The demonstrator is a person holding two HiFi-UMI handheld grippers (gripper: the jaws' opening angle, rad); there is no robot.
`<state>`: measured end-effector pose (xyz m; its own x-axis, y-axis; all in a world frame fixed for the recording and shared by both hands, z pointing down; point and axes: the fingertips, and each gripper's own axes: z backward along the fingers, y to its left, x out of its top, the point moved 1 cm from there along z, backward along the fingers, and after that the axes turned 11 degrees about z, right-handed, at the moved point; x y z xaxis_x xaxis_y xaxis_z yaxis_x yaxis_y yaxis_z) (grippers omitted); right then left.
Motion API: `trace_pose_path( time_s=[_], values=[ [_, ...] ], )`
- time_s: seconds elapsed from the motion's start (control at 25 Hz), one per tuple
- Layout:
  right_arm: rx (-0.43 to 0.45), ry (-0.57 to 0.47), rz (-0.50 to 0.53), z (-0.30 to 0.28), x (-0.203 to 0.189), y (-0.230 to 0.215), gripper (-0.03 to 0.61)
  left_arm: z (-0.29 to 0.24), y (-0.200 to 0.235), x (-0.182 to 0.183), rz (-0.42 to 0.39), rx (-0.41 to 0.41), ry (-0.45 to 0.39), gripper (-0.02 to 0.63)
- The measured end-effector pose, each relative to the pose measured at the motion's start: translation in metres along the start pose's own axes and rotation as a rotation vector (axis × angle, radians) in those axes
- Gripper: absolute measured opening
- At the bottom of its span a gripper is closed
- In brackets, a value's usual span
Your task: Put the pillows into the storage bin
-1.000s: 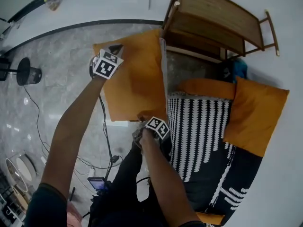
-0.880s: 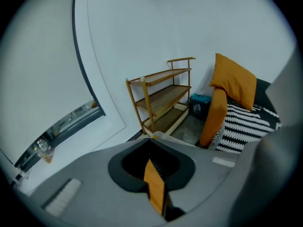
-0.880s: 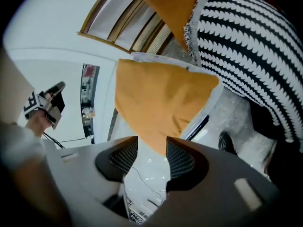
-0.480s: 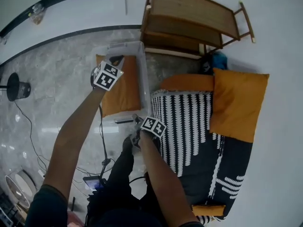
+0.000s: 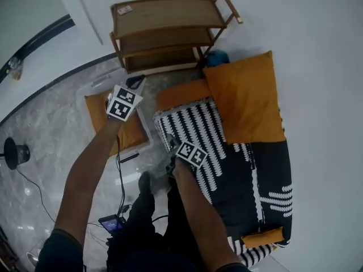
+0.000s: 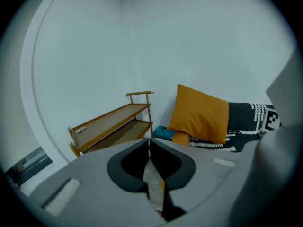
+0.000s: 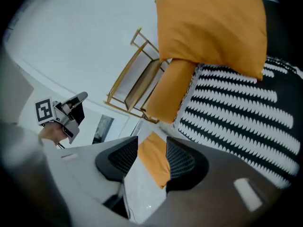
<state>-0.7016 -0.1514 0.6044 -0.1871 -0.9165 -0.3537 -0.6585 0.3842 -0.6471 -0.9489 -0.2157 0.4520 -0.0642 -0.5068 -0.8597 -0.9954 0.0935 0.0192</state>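
The striped sofa (image 5: 249, 174) lies right of the right tongs (image 5: 170, 142), with 1 orange pillow (image 5: 247, 98) on it beyond them. The storage bin (image 5: 99, 81) sits below the left tongs (image 5: 136, 83) and holds a 2nd pillow (image 5: 131, 136). The left tongs are closed and empty. The right tongs stand half open, gripping nothing.

My claw (image 7: 152, 141) stands with its jaws apart and nothing pinched between them. Through the gap, well beyond my tips, lies an orange pillow (image 7: 155, 162) on a pale surface. Ahead and to my right spreads a black-and-white patterned cover (image 7: 236, 112), with a big orange pillow (image 7: 213, 27) at its far end and a smaller orange cushion (image 7: 171, 91) just beside it. Further ahead stands a wooden rack (image 7: 135, 79) against the white wall. Off to my left hangs the left gripper (image 7: 78, 100).
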Motion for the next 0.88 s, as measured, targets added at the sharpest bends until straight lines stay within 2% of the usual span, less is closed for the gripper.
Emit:
trace_pose_path(
  time_s=[0.24,0.48,0.64,0.88],
  values=[
    [-0.025,-0.158,0.006,0.067,0.080,-0.054,0.172,-0.051,-0.085,0.053,-0.049,-0.080,-0.007,0.017],
    [-0.068,-0.305,0.019,0.131,0.150,-0.118,0.183,-0.103,-0.164,0.092,-0.099,-0.150,0.002,0.032],
    [-0.121,-0.389,0.006,0.171,0.187,-0.170,0.206,-0.141,-0.209,0.109,-0.120,-0.194,0.007,0.041],
    [-0.232,-0.475,-0.038,0.217,0.221,-0.259,0.246,-0.197,-0.269,0.121,-0.108,-0.259,0.062,0.086]
  ],
)
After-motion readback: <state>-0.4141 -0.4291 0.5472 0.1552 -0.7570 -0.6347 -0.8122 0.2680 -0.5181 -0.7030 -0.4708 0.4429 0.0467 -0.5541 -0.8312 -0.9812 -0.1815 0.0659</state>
